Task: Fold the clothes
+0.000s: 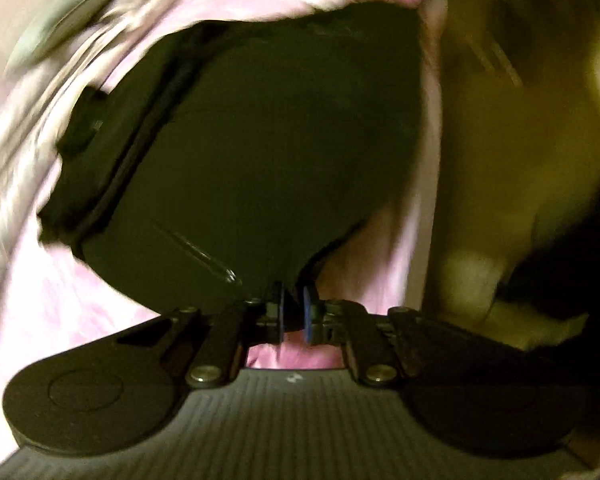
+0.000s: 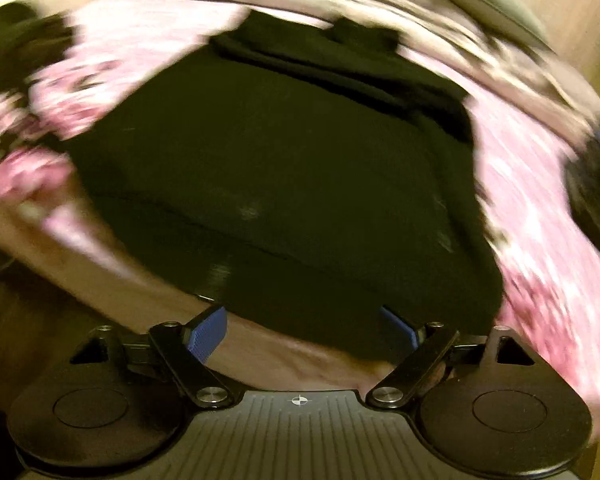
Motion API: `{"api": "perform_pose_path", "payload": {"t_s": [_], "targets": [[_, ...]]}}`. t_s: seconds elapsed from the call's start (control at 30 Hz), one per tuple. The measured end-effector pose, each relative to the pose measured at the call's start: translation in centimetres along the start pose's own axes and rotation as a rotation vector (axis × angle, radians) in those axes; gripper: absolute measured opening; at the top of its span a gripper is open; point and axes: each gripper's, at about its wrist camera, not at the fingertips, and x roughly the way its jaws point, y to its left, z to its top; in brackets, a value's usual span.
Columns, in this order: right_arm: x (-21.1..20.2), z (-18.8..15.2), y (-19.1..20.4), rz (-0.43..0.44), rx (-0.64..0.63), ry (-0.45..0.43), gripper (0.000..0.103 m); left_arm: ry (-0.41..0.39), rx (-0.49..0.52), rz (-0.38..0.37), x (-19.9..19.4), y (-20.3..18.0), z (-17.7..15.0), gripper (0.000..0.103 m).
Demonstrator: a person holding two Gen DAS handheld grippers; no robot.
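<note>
A black garment (image 1: 260, 152) lies spread on a pink flowered bedsheet (image 1: 60, 288). My left gripper (image 1: 295, 314) is shut on a corner of the black garment, which stretches away from its blue pads (image 1: 309, 316). In the right wrist view the same black garment (image 2: 284, 184) fills the middle, with a folded-over band at its far edge. My right gripper (image 2: 304, 326) is open just above the garment's near edge, its blue pads (image 2: 206, 334) wide apart and holding nothing. Both views are motion-blurred.
The pink flowered sheet (image 2: 540, 240) surrounds the garment on both sides. A pale grey-green pillow or cloth (image 1: 48, 36) lies at the far left. To the right of the bed is a dim yellowish floor area (image 1: 520, 160).
</note>
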Motion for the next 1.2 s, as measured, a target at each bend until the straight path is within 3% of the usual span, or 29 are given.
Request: {"api": "perform_pose_path", "payload": {"t_s": [0.13, 0.3, 0.37, 0.4, 0.47, 0.5, 0.53, 0.67, 0.87, 0.93, 0.97, 1.1, 1.13, 1.17, 1.2], "targets": [[1.0, 0.6, 3.2, 0.037, -0.185, -0.078, 0.102, -0.039, -0.119, -0.03, -0.8, 3.0, 1.7, 0.007], [3.7, 2.4, 7.1, 0.027, -0.32, -0.15, 0.1, -0.041, -0.114, -0.056, -1.1, 3.3, 2.2, 0.007], [5.0, 3.3, 7.8, 0.033, -0.366, -0.15, 0.07, -0.033, -0.1, -0.061, -1.1, 2.8, 2.1, 0.007], [5.6, 3.8, 8.2, 0.036, -0.389, -0.149, 0.049, -0.028, -0.092, -0.062, -1.1, 2.5, 2.0, 0.007], [5.9, 4.6, 7.9, 0.073, -0.386, -0.135, 0.026, -0.015, -0.06, -0.049, -0.8, 1.6, 1.6, 0.007], [6.0, 4.9, 7.7, 0.093, -0.38, -0.126, 0.007, -0.009, -0.044, -0.042, -0.7, 1.2, 1.5, 0.008], [5.9, 5.3, 7.4, 0.112, -0.373, -0.119, 0.004, -0.003, -0.032, -0.028, -0.6, 0.6, 1.3, 0.008], [5.3, 6.6, 6.1, 0.171, -0.318, -0.093, 0.004, 0.021, 0.053, 0.057, 0.1, -2.1, 1.0, 0.018], [4.6, 8.4, 4.6, 0.213, -0.269, -0.066, 0.004, 0.044, 0.17, 0.187, 2.0, -5.5, 1.6, 0.024], [4.4, 8.6, 4.5, 0.211, -0.277, -0.07, 0.004, 0.049, 0.203, 0.219, 2.3, -5.8, 1.8, 0.017], [4.3, 8.5, 4.5, 0.212, -0.278, -0.072, 0.004, 0.053, 0.207, 0.215, 2.3, -5.8, 1.8, 0.007], [4.1, 7.2, 4.9, 0.196, -0.326, -0.11, 0.005, 0.042, 0.123, 0.171, 0.9, -4.3, 2.0, 0.005], [4.1, 6.6, 5.2, 0.19, -0.347, -0.123, 0.009, 0.037, 0.072, 0.148, 0.3, -3.4, 2.0, 0.005], [4.0, 5.9, 5.6, 0.175, -0.358, -0.137, 0.02, 0.031, 0.022, 0.124, -0.3, -2.5, 2.0, 0.005], [3.9, 5.2, 6.0, 0.156, -0.364, -0.153, 0.065, 0.029, -0.02, 0.098, -0.7, -1.7, 2.1, 0.005]]}}
